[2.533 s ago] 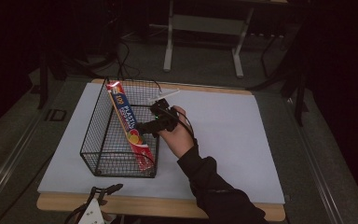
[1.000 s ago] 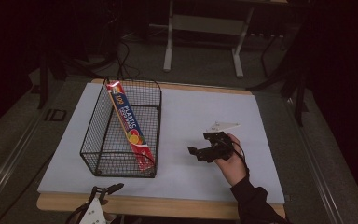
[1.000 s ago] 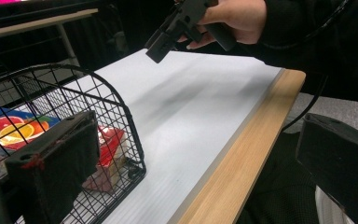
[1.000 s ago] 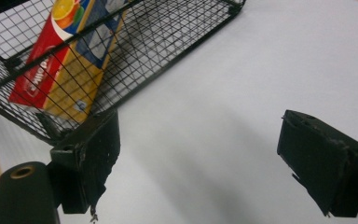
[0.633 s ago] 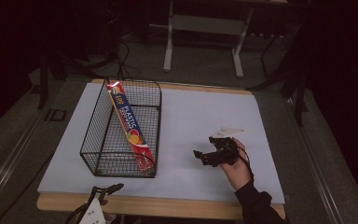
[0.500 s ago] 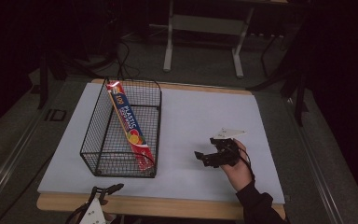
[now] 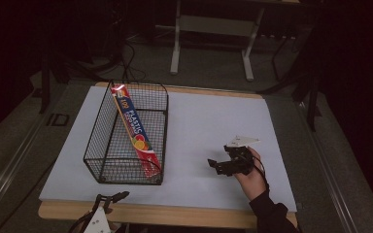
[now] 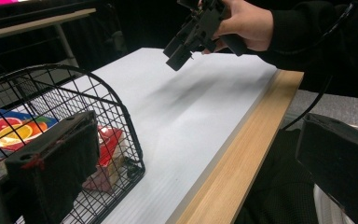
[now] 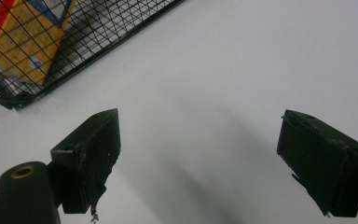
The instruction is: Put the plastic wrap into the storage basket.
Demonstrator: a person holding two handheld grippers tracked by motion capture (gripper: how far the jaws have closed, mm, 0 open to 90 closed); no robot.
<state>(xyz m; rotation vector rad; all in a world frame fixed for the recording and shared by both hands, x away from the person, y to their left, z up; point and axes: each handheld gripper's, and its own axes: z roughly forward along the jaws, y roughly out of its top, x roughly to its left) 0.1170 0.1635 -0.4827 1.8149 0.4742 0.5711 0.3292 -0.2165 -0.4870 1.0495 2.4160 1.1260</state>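
Note:
A black wire basket (image 7: 106, 145) stands on the left part of the white table top (image 7: 209, 116). Inside it a long red, blue and yellow box of plastic wrap (image 7: 135, 132) leans lengthwise. To the basket's right a hand holds my right gripper (image 7: 215, 166) just above the bare top, open and empty. The right gripper view has the jaws wide apart (image 9: 205, 158), with the basket's corner (image 9: 98, 37) and the box (image 9: 23, 32) at upper left. My left gripper (image 7: 112, 198) sits at the table's front edge, its jaws open (image 8: 196, 172) beside the basket (image 8: 98, 102); farther off is the right gripper (image 8: 182, 44).
A wooden strip (image 7: 184, 216) runs along the table's front edge. Behind the table stand the legs of a metal frame (image 7: 177, 43), with cables on the dark floor. Bare white surface lies between the basket and the right hand.
The right gripper has left the basket, gone right and toward the front of the table, and sunk a little. The box stays leaning in the basket. The left gripper has not moved.

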